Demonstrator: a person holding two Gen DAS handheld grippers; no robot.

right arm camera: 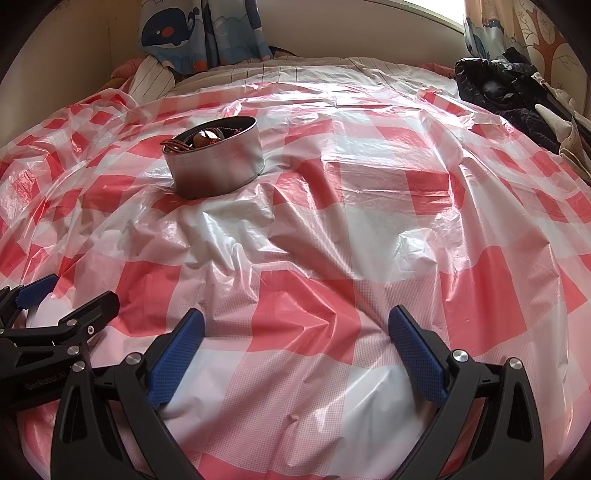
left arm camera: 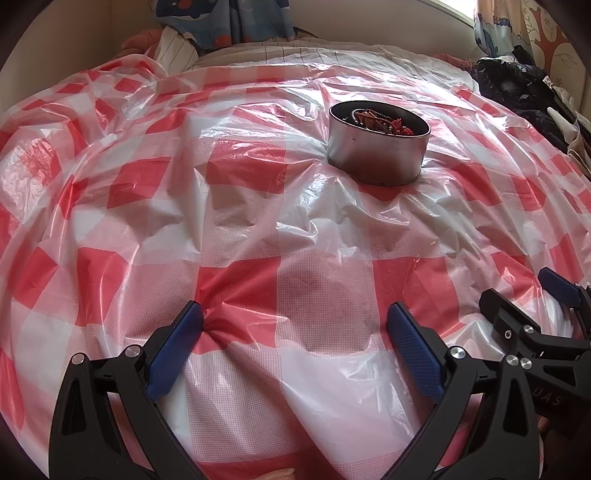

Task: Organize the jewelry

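Observation:
A round metal tin (left arm camera: pixel 376 147) stands on the red-and-white checked plastic sheet (left arm camera: pixel 295 229), ahead and to the right in the left wrist view. Inside it lies tangled jewelry (left arm camera: pixel 384 122): brown and red cords, beads, dark pieces. From the right wrist the same tin (right arm camera: pixel 218 166) sits ahead to the left, with brown beads (right arm camera: pixel 207 139) showing over its rim. My left gripper (left arm camera: pixel 295 325) is open, low over the sheet, holding nothing. My right gripper (right arm camera: pixel 295 332) is open and empty too. Each gripper shows at the edge of the other's view: the right gripper (left arm camera: pixel 532 295) and the left gripper (right arm camera: pixel 66 291).
The sheet covers a bed with striped bedding (right arm camera: pixel 258 72) at the far side. Dark clothing (right arm camera: pixel 506 96) is piled at the far right. Patterned curtains (right arm camera: pixel 192 33) hang against the back wall. Wrinkled sheet lies between the grippers and the tin.

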